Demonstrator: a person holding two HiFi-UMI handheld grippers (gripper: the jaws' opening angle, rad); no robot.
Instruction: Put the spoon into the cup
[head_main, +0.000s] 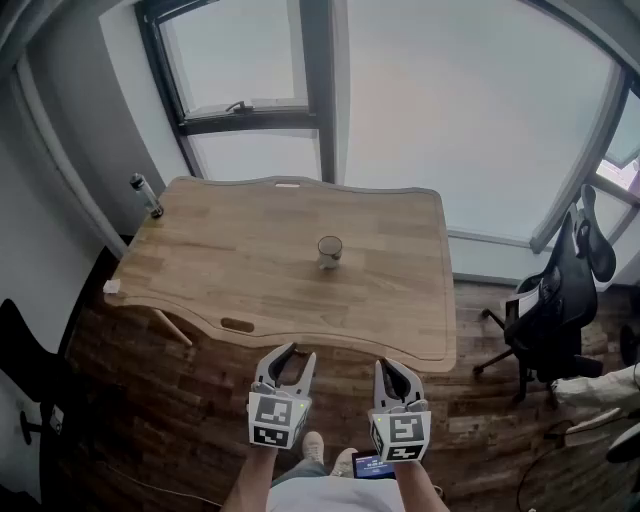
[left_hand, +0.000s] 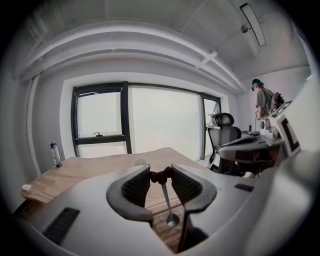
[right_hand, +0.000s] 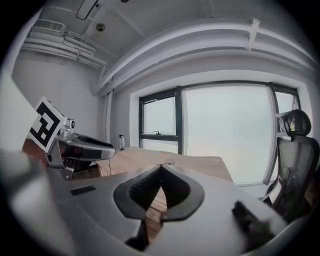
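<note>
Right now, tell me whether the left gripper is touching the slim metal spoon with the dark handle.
Touching. The left gripper view shows the left gripper pinching the spoon by its dark handle end, bowl hanging below.

Your left gripper (head_main: 298, 352) and right gripper (head_main: 397, 372) are matching pale grey moulded shells, each jaw lined with a dark ribbed pad (left_hand: 136, 186). Behind the jaws each carries a white cube (head_main: 277, 420) printed with black square markers. You wear a white top (head_main: 330, 497) and light-coloured shoes (head_main: 314, 447)
</note>
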